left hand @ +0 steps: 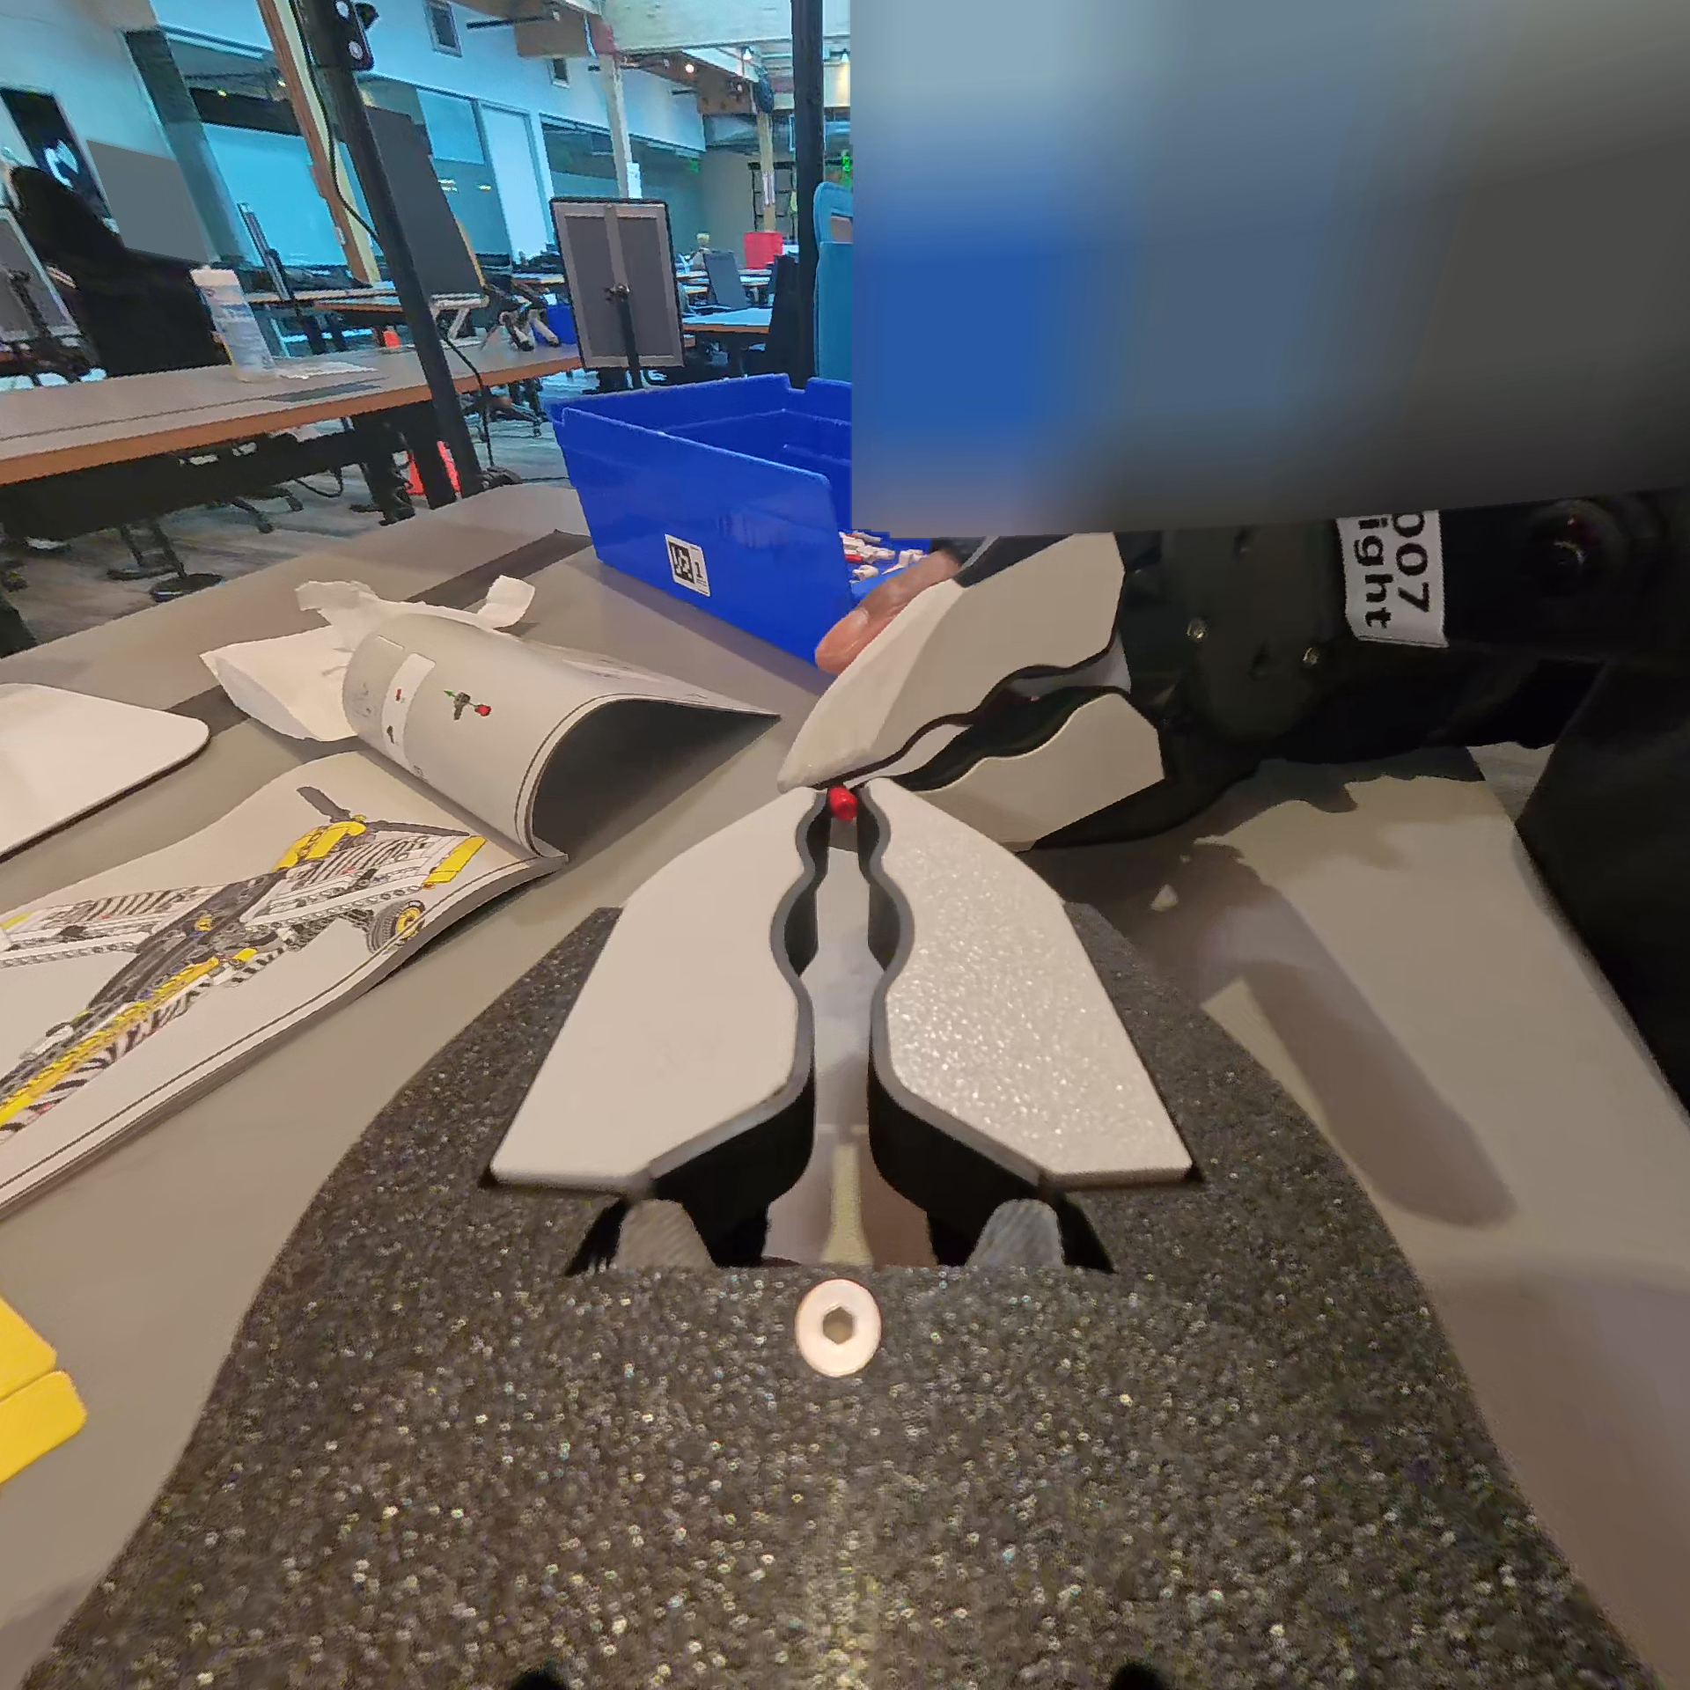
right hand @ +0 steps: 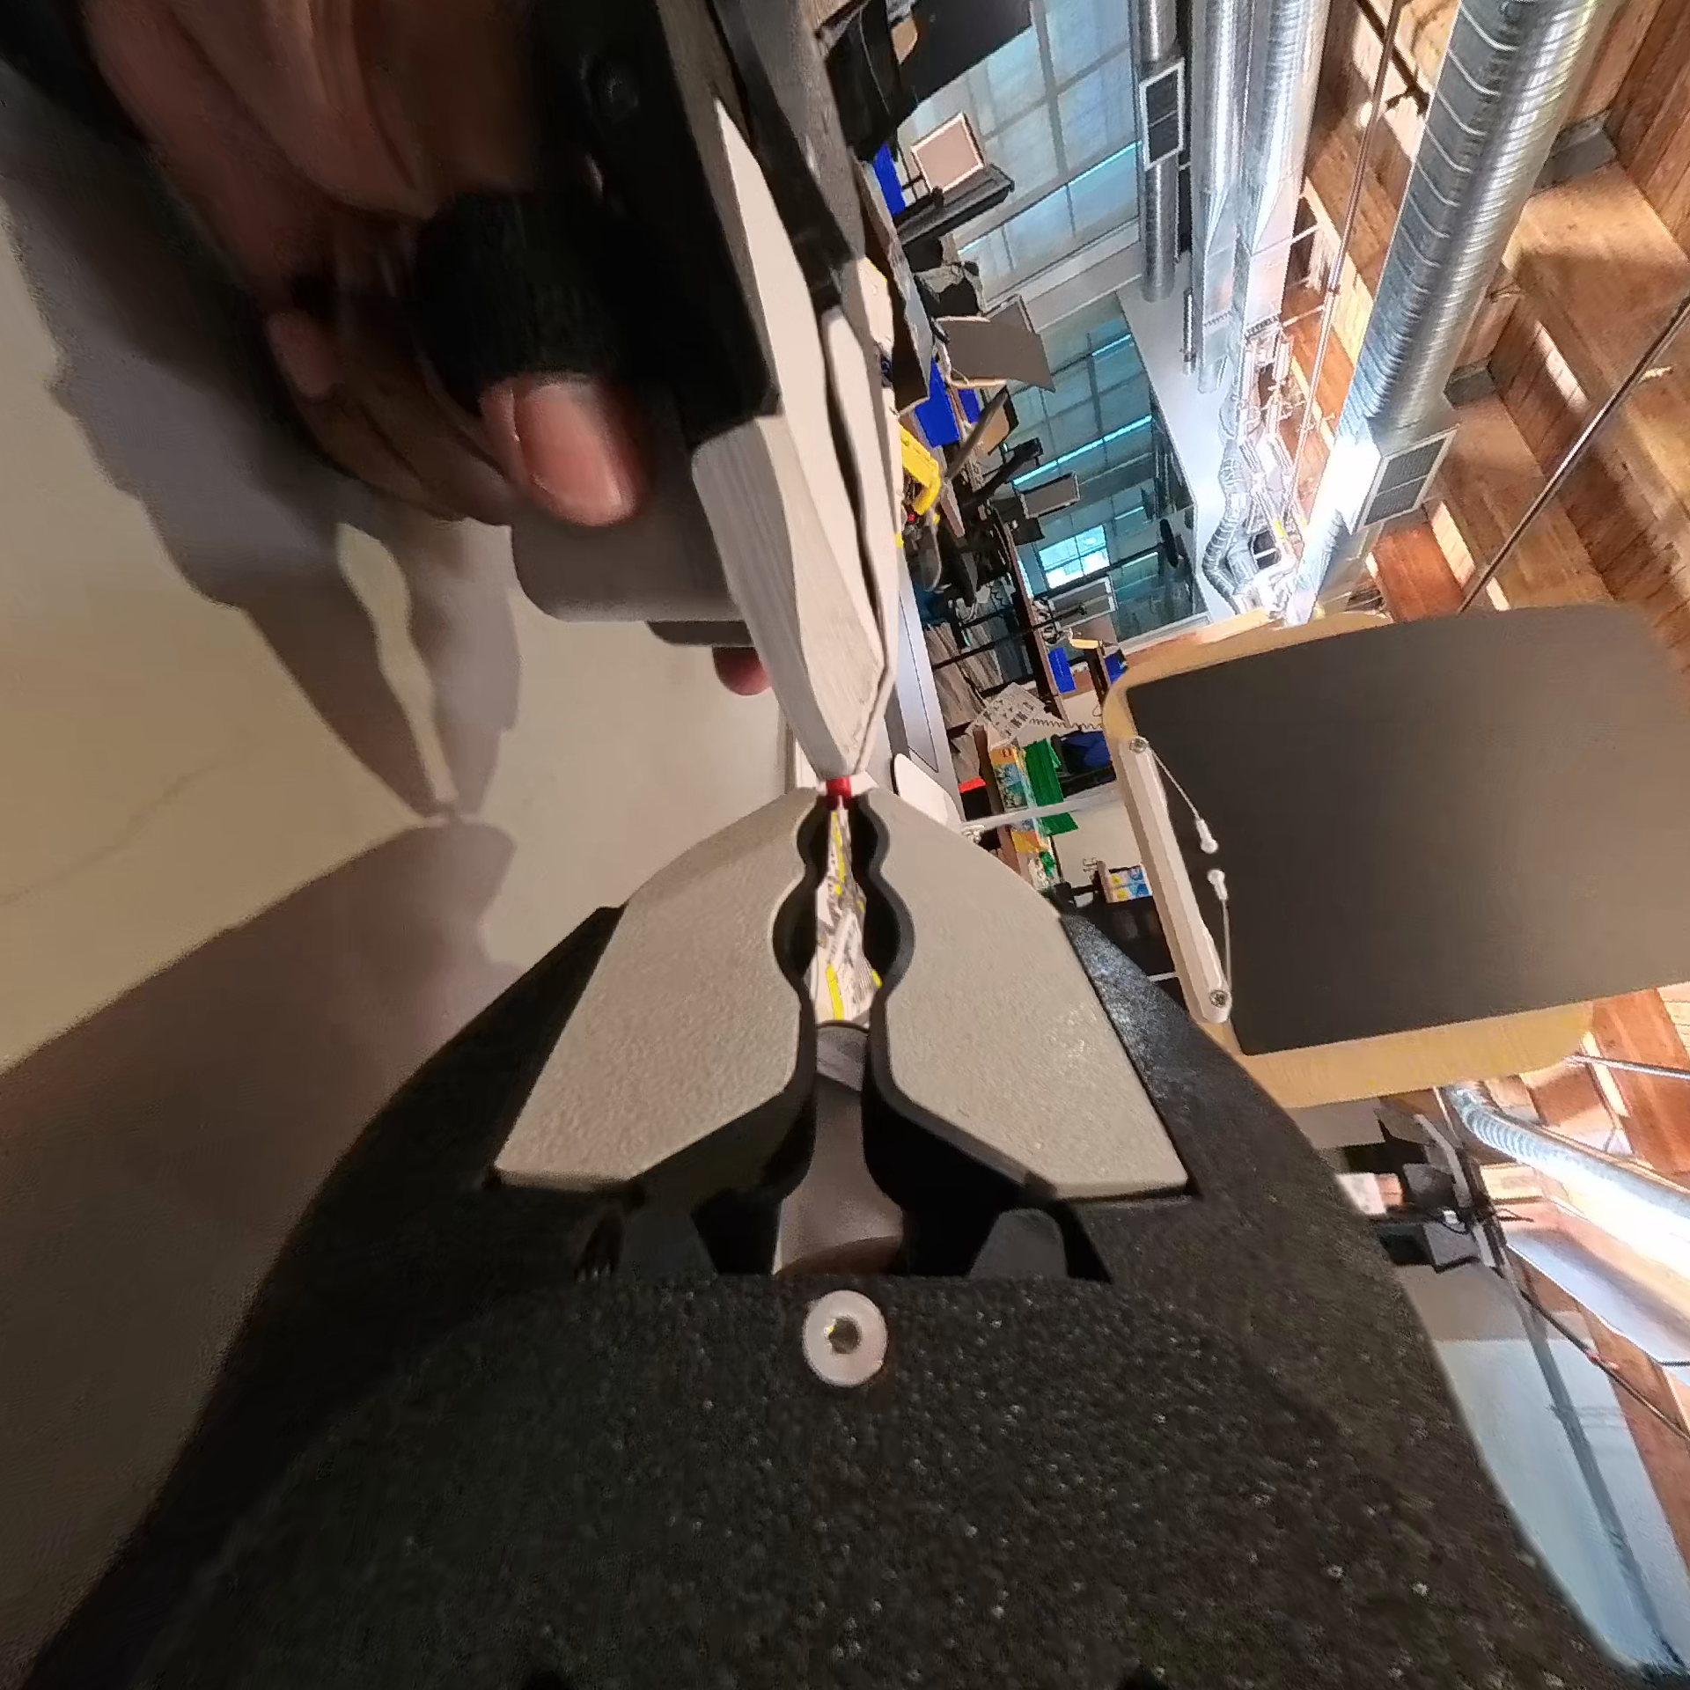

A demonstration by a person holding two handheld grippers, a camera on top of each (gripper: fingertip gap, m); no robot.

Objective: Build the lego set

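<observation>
Grey table point(left hand: 1326, 914), open instruction booklet point(left hand: 274, 878), crumpled white paper point(left hand: 302, 658), blue bin point(left hand: 722, 512)

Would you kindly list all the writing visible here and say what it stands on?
I leave the wording uncopied.
White label on the right gripper: legible characters.
White sticker on the blue bin: code mark and a digit.
Open booklet: drawings; print too small to read.

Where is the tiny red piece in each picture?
Left wrist view: the tiny red piece sits just above the middle, pinched at the left gripper fingertips, with the right gripper tip meeting it from the right.
Right wrist view: the same piece sits just above the middle, where both grippers' tips meet.
Shared landmark: the open instruction booklet.
</observation>
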